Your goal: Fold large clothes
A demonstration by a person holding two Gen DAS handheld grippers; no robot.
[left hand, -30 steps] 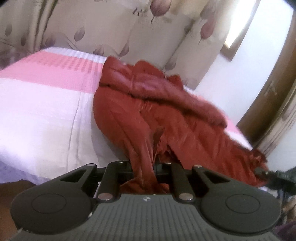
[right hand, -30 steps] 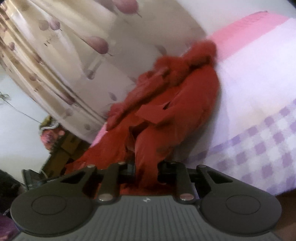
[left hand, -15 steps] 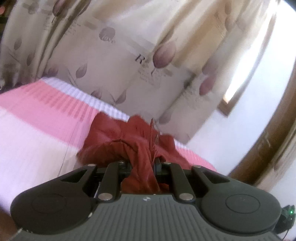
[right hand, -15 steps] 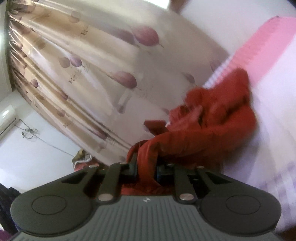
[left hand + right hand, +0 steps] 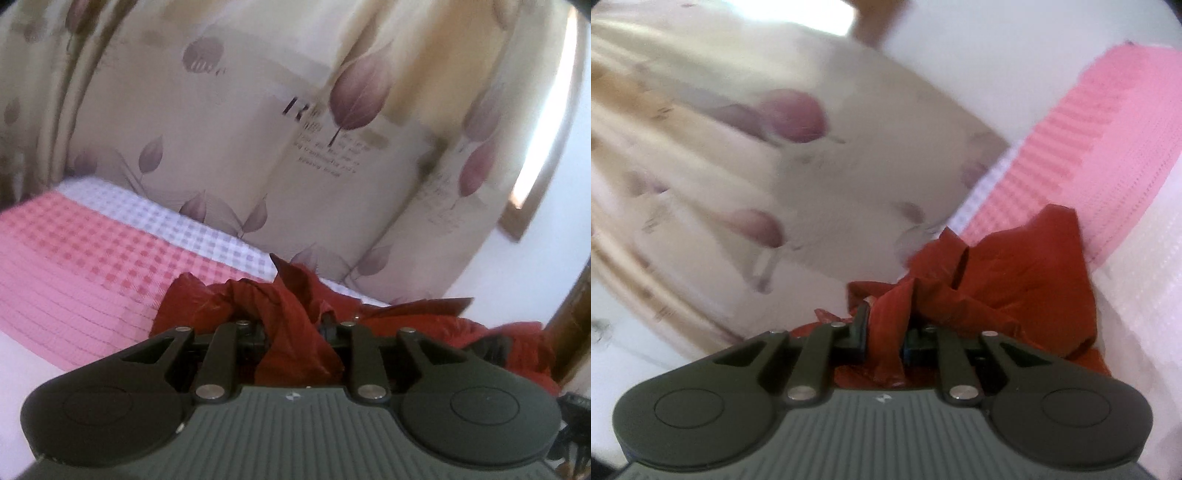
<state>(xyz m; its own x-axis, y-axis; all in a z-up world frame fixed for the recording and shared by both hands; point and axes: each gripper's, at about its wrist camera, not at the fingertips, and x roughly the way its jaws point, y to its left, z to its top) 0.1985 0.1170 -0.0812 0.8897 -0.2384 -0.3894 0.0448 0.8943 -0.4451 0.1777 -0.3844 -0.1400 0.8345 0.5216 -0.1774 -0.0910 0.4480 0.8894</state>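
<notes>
A dark red padded jacket (image 5: 424,317) lies bunched on the bed near its far edge. My left gripper (image 5: 293,328) is shut on a fold of the jacket, which rises between its fingers. The jacket also shows in the right wrist view (image 5: 1015,288), crumpled ahead of the fingers. My right gripper (image 5: 886,332) is shut on another fold of it. Most of the jacket is hidden behind the gripper bodies.
The bed (image 5: 74,258) has a pink and white checked cover, also in the right wrist view (image 5: 1108,155). A beige curtain (image 5: 295,129) with purple leaf print hangs right behind the bed. A wooden window frame (image 5: 517,221) is at the right.
Both grippers have carried their folds of the jacket toward the far edge of the bed and the curtain. The jacket has gone from spread out to bunched close ahead.
</notes>
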